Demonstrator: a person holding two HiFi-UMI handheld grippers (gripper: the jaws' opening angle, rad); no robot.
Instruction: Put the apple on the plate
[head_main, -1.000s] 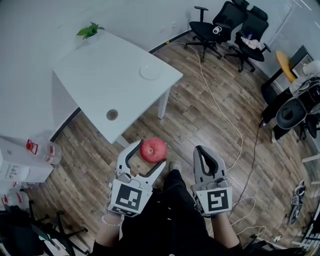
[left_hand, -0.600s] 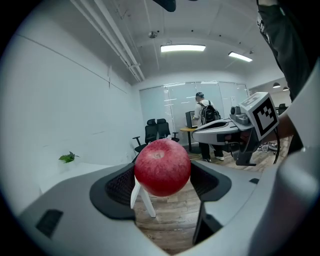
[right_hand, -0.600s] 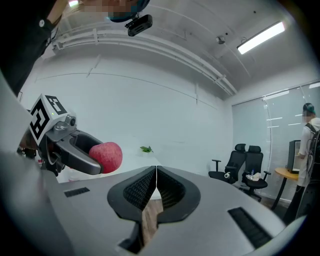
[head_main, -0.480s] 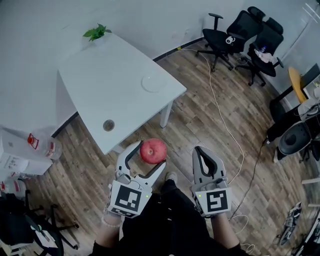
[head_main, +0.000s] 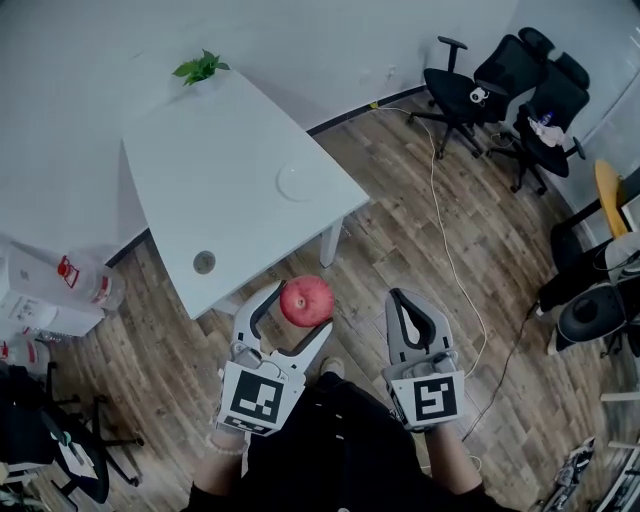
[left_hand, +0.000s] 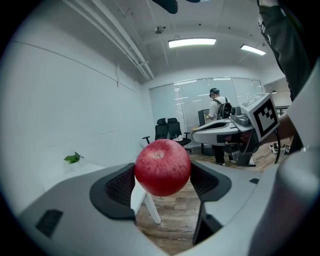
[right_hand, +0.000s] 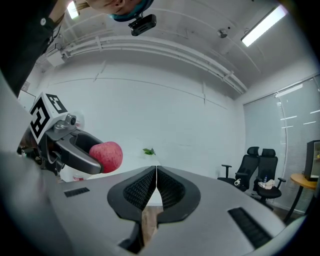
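Apple (head_main: 307, 301) clamped in left tool (head_main: 291, 315) for carry to plate (head_main: 297, 183) on worktop (head_main: 215, 160); right tool (head_main: 417, 322) closed, empty.

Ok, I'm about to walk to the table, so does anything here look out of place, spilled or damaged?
Nothing looks spilled or damaged. The one stray thing is a white cable trailing loose across the wood floor beside the table. The apple sits square in the left hand-held gripper.
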